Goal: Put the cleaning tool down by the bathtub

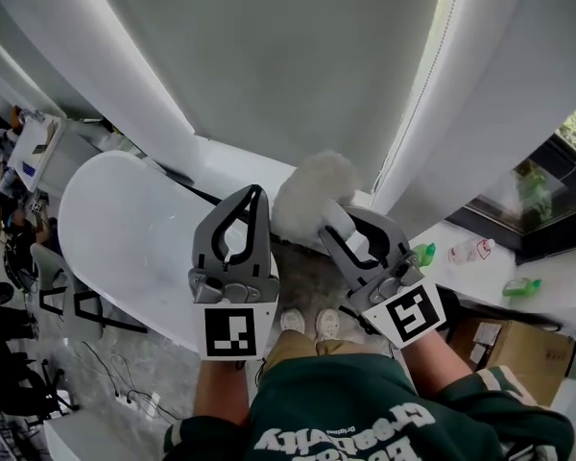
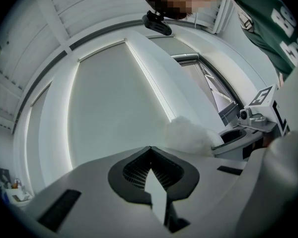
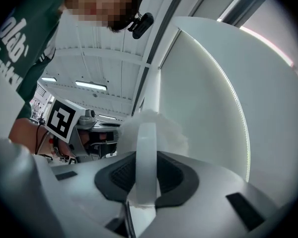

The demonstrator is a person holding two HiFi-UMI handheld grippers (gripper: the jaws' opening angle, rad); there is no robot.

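Right gripper (image 1: 338,230) holds a fluffy brush (image 1: 312,192) near the bathtub (image 1: 115,229).
Its fingers clamp the white handle (image 3: 146,157); the left gripper (image 1: 253,194) has its fingers closed together on nothing.

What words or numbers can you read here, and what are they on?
"olab": part of a white word on the green shirt, right gripper view; the rest is cut off.
Shirt print in the head view: upside down, too blurred to read.
Square markers: patterns only, no words.
Bottles: labels too small.
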